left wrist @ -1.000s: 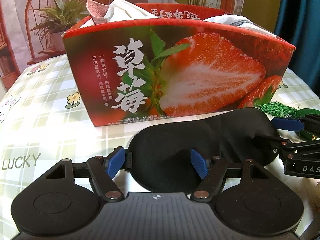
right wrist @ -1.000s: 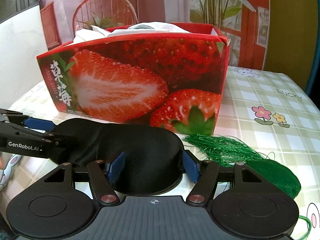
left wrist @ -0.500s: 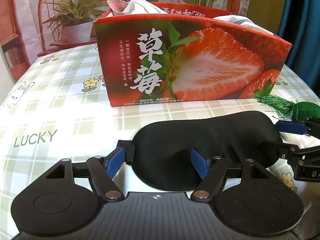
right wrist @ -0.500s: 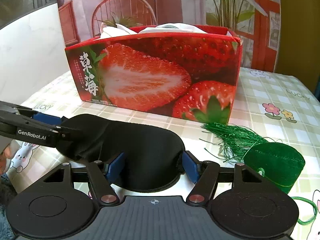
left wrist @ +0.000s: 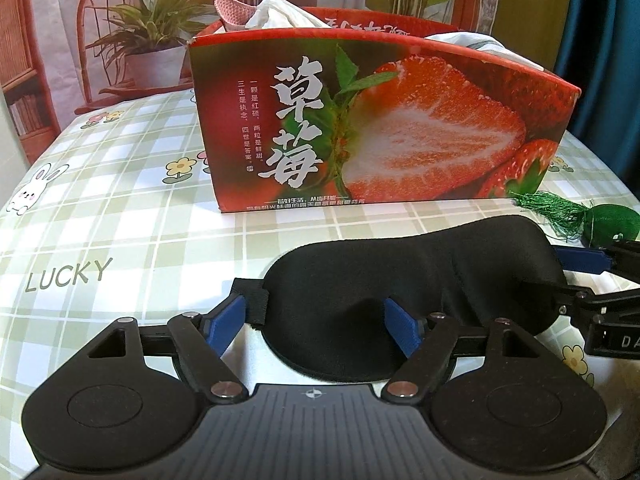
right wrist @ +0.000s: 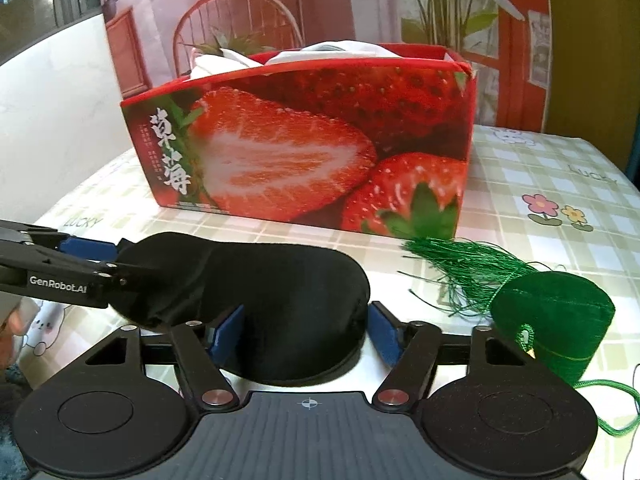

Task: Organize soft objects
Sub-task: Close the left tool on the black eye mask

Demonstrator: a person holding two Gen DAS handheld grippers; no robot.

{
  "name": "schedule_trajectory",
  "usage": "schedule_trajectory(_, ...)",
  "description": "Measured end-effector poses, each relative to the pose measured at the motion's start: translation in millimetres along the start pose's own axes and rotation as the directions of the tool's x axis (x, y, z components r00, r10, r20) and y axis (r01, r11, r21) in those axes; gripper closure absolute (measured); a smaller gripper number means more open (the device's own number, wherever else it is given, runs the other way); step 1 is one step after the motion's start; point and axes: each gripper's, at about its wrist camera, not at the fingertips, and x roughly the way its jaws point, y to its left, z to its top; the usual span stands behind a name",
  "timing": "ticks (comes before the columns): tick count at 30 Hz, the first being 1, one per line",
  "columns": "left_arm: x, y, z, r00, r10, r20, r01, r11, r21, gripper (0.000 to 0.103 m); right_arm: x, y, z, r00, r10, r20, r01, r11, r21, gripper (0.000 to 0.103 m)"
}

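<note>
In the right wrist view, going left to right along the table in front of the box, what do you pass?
Left gripper → black eye mask → green tassel fringe → green pouch. The strawberry box sits behind all of them, so it has no place in the order.

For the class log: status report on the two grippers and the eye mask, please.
Left gripper and right gripper open, each straddling one end of black eye mask. Mask flat on tablecloth. Strawberry box ahead, already holding cloths.
</note>
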Motion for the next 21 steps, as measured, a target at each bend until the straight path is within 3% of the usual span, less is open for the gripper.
schedule_trajectory(6, -3.1, 9.7, -0.7, 0.999, -0.027, 0.027, 0.029, 0.998, -0.064, 0.025, -1.1, 2.1, -0.1, 1.0, -0.002, 0.014, 0.002, 1.0, -0.011, 0.061)
schedule_trajectory(13, -10.6, 38.4, -0.8, 0.996, 0.03, 0.079, -0.011, 0.972, -0.234, 0.031, -1.4, 0.3, 0.4, 1.0, 0.003, 0.022, -0.002, 1.0, -0.01, 0.07)
schedule_trajectory(21, -3.5, 30.8, 2.3, 0.998, 0.036, 0.055, -0.024, 0.978, -0.208, 0.031, 0.1, 0.1, 0.2, 1.0, -0.001, 0.025, 0.001, 1.0, -0.006, 0.07)
